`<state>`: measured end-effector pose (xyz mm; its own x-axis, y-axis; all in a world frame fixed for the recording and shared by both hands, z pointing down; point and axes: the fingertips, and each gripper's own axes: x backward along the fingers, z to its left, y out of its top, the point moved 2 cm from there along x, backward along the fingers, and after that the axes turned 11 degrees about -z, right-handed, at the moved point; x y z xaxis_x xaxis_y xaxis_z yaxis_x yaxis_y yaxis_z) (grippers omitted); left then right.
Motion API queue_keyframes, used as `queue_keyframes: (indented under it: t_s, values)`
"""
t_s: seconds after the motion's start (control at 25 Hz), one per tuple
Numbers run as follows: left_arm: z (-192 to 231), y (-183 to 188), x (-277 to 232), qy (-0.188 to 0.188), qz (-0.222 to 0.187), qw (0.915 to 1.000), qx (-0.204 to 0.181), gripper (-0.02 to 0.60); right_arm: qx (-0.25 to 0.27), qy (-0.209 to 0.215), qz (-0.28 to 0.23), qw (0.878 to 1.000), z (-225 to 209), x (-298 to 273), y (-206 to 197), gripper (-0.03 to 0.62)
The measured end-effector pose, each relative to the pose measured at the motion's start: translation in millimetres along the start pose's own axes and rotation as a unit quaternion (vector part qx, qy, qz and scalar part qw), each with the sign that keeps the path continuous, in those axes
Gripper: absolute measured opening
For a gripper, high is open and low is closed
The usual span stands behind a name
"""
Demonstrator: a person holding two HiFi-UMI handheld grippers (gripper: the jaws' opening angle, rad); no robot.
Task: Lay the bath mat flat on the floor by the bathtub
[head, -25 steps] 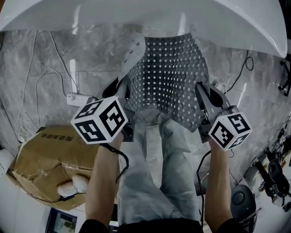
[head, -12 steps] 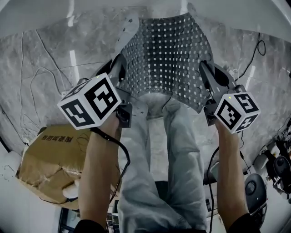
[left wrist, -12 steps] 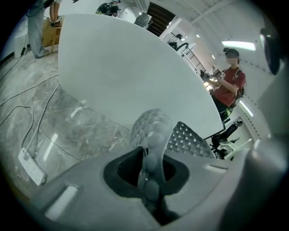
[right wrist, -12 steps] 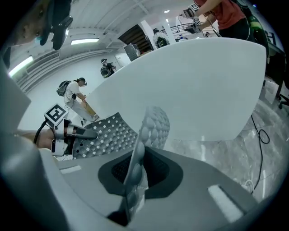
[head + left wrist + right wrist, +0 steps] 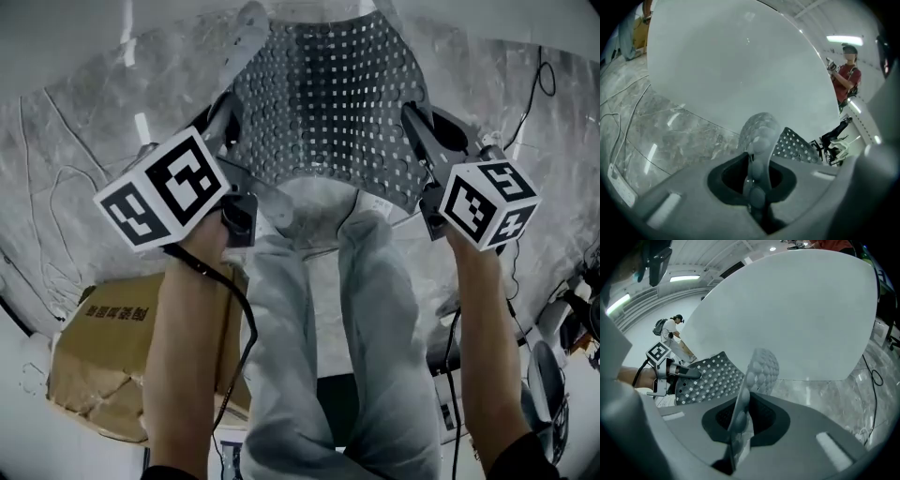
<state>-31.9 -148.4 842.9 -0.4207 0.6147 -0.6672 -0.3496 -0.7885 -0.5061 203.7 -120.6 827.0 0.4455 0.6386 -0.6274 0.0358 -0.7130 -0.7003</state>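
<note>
Now the grey perforated rubber bath mat hangs spread out just in front of the white bathtub, above the marble floor. The left hand-held gripper is clamped on one edge and the right hand-held gripper on the opposite edge. They're held apart to spread the sheet wide, ready, I'd say, for lowering flat beside the bathtub.

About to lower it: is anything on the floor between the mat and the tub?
Nothing visible. The mat, held by the left gripper and right gripper, hides the floor under it; a cable lies off right.
</note>
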Motion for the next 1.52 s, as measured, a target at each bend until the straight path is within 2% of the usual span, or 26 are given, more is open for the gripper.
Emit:
queue_keyframes:
  t_s: [0.12,0.2,0.28,0.4,0.52,0.84,1.0,1.08,1.2,1.4,1.52]
  values:
    - [7,-6,-18,0.013,0.004,0.9998,-0.012,0.021,0.015,-0.003,0.010,1.000,-11,-14,-7,0.023]
    - [8,1,-5,0.022,0.005,0.9997,-0.011,0.021,0.017,-0.001,0.015,1.000,-1,-6,1,0.023]
    - [-5,30,44,0.034,0.015,0.9991,-0.021,0.021,0.017,-0.002,0.024,1.000,35,26,34,0.023]
    - [-37,95,151,0.045,0.036,0.9977,-0.035,0.021,0.016,-0.008,0.040,0.999,110,98,108,0.023]
    - [-46,121,197,0.054,0.048,0.9962,-0.049,0.021,0.017,-0.015,0.049,0.999,140,127,137,0.023]
    - [-10,99,183,0.079,0.084,0.9887,-0.096,0.021,0.020,-0.040,0.072,0.996,117,125,109,0.023]
    - [8,95,182,0.094,0.099,0.9823,-0.128,0.021,0.035,-0.052,0.086,0.994,108,124,100,0.023]
    - [18,95,181,0.105,0.104,0.9772,-0.152,0.021,0.061,-0.055,0.102,0.991,106,123,94,0.023]
    - [33,90,173,0.114,0.120,0.9652,-0.202,0.021,0.095,-0.055,0.121,0.987,95,119,87,0.023]
    - [61,76,174,0.128,0.125,0.9589,-0.221,0.023,0.116,-0.061,0.123,0.984,83,117,59,0.023]
    - [81,80,173,0.128,0.138,0.9483,-0.256,0.023,0.115,-0.071,0.119,0.984,83,111,52,0.024]
